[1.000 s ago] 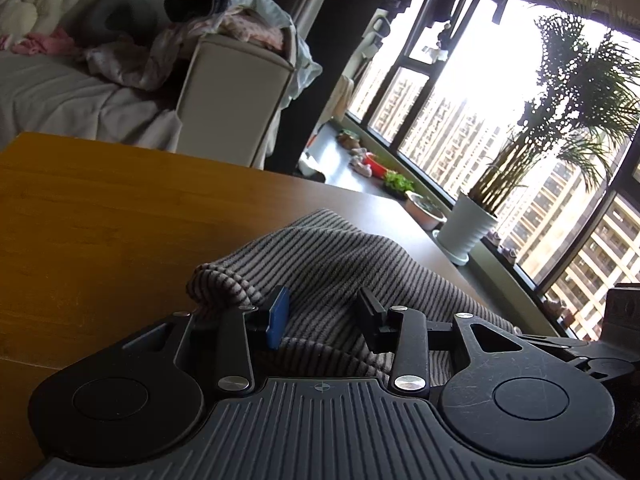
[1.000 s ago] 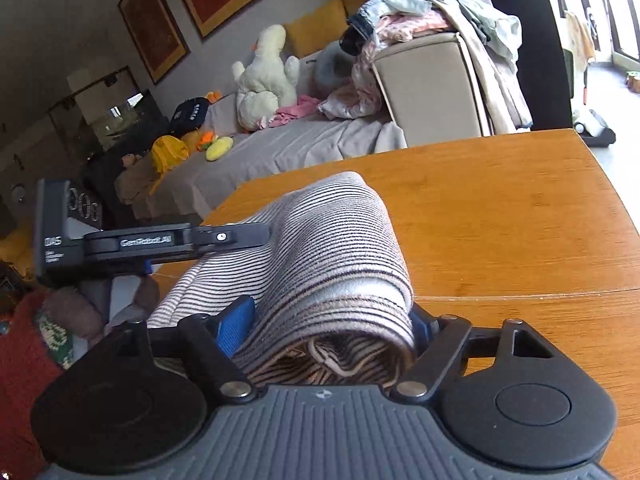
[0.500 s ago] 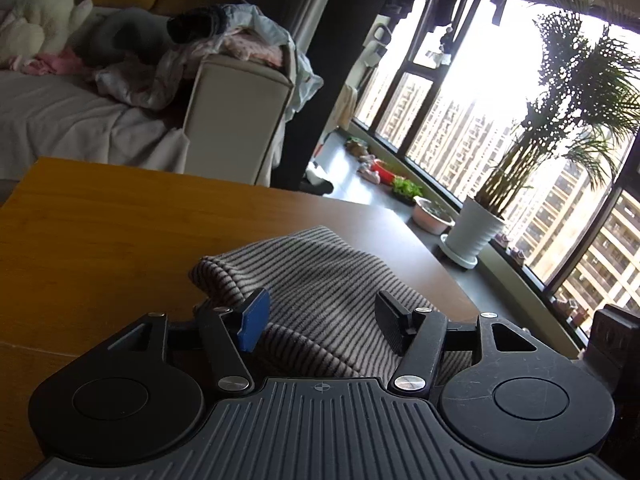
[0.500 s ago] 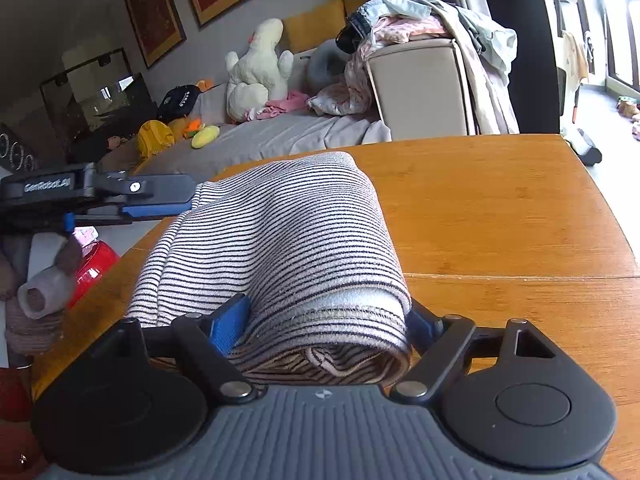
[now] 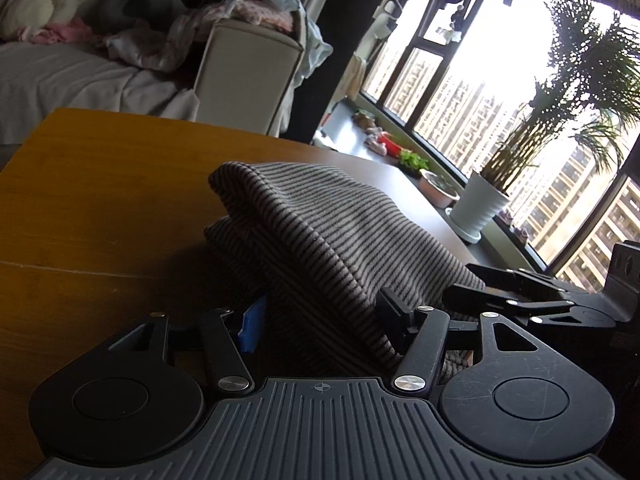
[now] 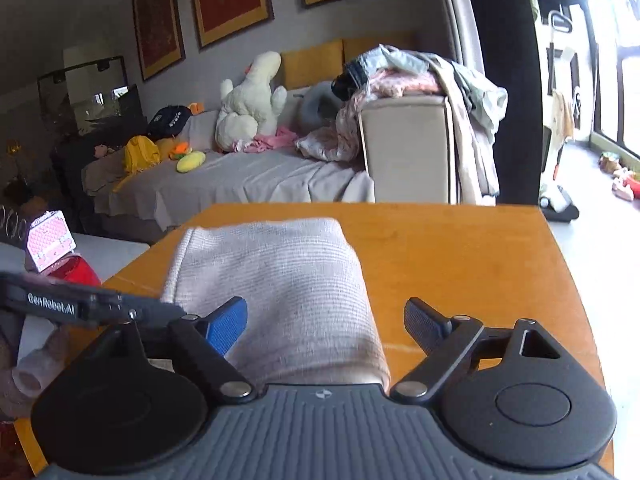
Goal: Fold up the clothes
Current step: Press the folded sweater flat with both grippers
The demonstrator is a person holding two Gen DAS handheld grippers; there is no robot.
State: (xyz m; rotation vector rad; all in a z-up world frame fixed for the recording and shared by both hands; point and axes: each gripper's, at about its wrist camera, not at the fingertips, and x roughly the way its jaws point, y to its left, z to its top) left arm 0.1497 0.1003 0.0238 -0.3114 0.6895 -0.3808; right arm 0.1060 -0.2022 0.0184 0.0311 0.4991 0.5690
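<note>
Nearest, the left gripper (image 5: 320,320) has its fingers clamped on the striped garment (image 5: 320,232); the right gripper (image 6: 324,324) fingers stand apart, straddling it. Garment lies bundled on the worktop (image 6: 460,248). Folding seemingly underway; next, flattening.

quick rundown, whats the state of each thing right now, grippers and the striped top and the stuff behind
left gripper: jaws closed on a bunched fold of the cloth
right gripper: jaws open, cloth lying loose between them
striped top: folded into a thick bundle, resting on the table
table: bare wood around the bundle
sofa: strewn with soft toys
clothes pile: unfolded, heaped over the sofa arm
</note>
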